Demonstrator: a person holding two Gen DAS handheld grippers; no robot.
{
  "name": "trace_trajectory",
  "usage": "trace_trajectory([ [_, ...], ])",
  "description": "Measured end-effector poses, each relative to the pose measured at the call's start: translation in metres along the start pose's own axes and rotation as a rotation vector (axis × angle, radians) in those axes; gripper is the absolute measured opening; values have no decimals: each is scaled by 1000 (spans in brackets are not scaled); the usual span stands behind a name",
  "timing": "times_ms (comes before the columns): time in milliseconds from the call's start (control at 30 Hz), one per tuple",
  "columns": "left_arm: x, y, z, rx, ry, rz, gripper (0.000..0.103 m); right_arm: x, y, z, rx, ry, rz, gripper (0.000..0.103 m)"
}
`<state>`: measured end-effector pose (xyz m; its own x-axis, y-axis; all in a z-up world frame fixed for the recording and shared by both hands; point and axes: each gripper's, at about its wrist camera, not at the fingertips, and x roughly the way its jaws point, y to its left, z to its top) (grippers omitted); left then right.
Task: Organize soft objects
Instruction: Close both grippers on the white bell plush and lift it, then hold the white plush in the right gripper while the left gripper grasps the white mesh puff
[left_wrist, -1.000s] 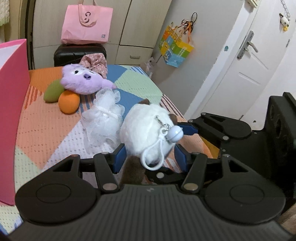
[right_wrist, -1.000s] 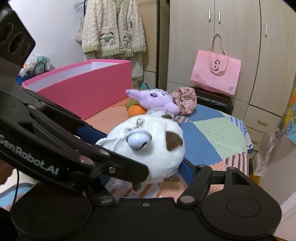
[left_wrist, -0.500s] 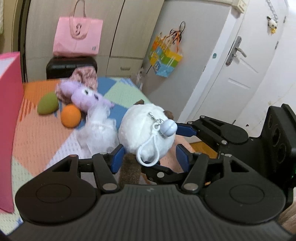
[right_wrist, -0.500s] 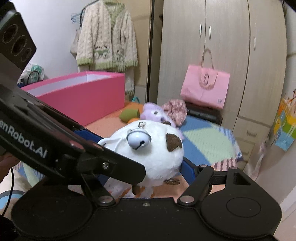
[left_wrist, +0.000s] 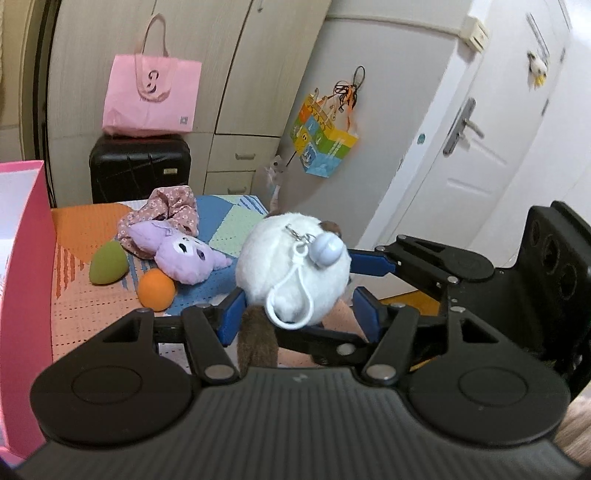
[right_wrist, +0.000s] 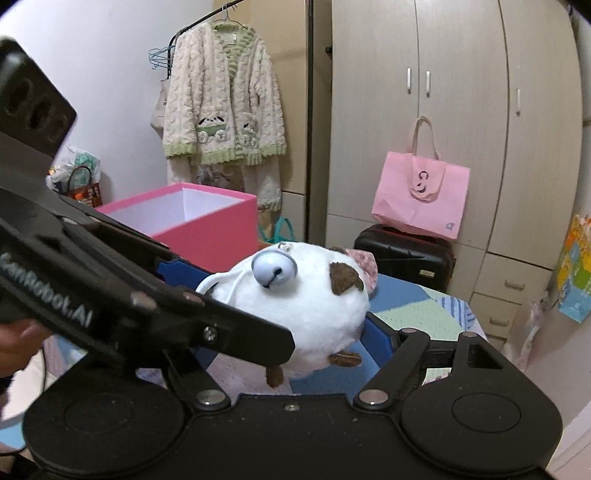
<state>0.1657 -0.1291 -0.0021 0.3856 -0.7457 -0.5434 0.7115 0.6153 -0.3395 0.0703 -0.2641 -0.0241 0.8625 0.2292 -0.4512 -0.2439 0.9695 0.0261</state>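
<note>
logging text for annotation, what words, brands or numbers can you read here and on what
"anRobot.AI", first letters cut off: side of the left gripper, seen from the right wrist.
Dark curly logo plus a small square mark on the pink tote bag: no readable word.
Print on the colourful gift bag: too small to read.
Nothing else legible.

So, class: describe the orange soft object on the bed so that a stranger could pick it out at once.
Start at the patchwork bed cover beside the tall pink box. Near its middle lies a purple plush, with a green egg-shaped pad to its left. The orange soft object sits just below the plush's face: the only plain orange, rounded piece there.
</note>
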Motion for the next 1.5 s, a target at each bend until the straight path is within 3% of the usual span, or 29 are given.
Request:
trace_trajectory([
  [200,-8,6,2,-21,7,5,61,5,-10,19,109,70,81,73],
  [500,-17,19,-7,-75,33,-9,60,13,-3,9,150,119,144,73],
  [867,-21,18,-15,-75,29,-17,57,7,10,13,71,131,123,72],
  [1200,-49,11,-2,-22,-32,11,57,-9,14,35,48,85,131,70],
  [1367,-57,20,-9,-54,-21,26,57,-7,24,40,47,106,163,69],
  [1500,-37,31,-22,-90,35,3,57,5,29,30,30,121,187,78],
])
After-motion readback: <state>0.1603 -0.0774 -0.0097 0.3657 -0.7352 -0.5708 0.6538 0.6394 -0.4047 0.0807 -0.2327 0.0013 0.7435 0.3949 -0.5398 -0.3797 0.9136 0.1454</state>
